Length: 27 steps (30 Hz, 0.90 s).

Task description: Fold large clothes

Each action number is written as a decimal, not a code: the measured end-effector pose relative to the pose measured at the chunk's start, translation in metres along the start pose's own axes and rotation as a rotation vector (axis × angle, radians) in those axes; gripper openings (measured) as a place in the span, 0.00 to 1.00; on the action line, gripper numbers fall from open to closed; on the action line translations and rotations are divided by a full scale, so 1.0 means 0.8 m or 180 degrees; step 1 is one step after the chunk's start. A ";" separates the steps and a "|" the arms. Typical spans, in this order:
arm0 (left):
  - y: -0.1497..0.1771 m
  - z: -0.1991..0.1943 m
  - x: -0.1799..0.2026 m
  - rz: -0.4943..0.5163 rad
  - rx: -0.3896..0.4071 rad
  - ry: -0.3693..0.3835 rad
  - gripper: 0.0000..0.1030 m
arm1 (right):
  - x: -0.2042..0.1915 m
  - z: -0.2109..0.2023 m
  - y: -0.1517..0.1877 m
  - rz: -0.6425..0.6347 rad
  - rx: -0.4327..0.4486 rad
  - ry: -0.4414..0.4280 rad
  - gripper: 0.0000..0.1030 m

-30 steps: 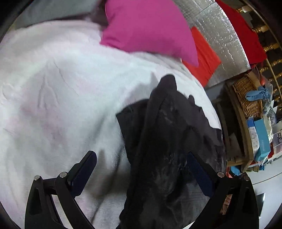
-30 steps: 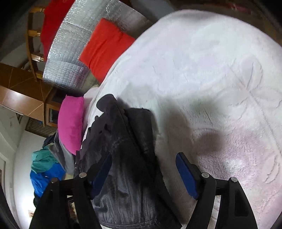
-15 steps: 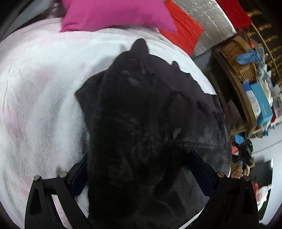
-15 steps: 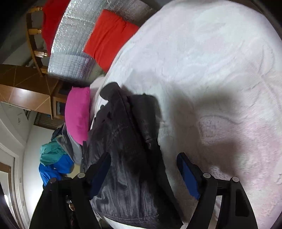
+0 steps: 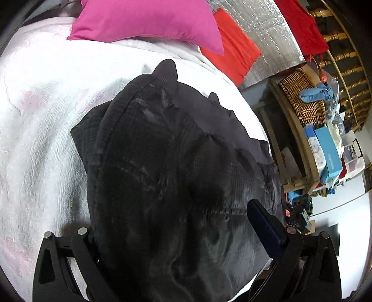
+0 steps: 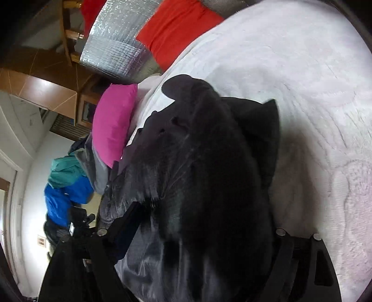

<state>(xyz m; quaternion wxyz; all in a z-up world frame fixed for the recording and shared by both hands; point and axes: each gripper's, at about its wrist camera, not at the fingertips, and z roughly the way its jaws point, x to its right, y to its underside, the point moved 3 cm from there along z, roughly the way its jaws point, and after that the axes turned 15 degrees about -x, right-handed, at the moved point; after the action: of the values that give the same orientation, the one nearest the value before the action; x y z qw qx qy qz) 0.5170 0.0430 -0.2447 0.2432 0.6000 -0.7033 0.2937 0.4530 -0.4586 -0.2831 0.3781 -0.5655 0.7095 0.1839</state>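
Observation:
A black, dark-grey garment [image 5: 162,151] lies bunched on the white bedspread [image 5: 34,116], close to the bed's edge. My left gripper [image 5: 174,216] is pushed low into the garment, jaws wide. Its right blue pad [image 5: 262,223] shows, while the cloth covers the left one. In the right wrist view the same garment [image 6: 209,151] fills the gap of my right gripper [image 6: 204,213]. That gripper's jaws are opening with cloth between them. Its left finger [image 6: 130,218] shows as a dark edge, and the right finger is hidden under fabric. Neither gripper visibly pinches the cloth.
A pink pillow [image 5: 148,21] and a red cushion [image 5: 232,53] lie at the head of the bed, against a silver foil panel [image 5: 267,27]. Beside the bed is a shelf with a wicker basket [image 5: 302,100] and boxes [image 5: 325,151]. Teal and blue clothes [image 6: 67,181] are piled beyond the pillow.
Both grippers have moved in over the black garment. It now fills the space between their fingers and hides pads that showed before. The right gripper's jaws stand wider.

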 end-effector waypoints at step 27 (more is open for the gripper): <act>-0.012 -0.025 0.000 -0.0423 0.0392 -0.0460 0.75 | -0.008 -0.043 0.002 0.0176 0.0562 0.0482 0.65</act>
<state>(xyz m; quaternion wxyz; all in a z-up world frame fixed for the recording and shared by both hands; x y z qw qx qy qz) 0.5264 0.0561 -0.2298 0.1735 0.6788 -0.6582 0.2756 0.4410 -0.4773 -0.2564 0.3666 -0.5225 0.7648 0.0879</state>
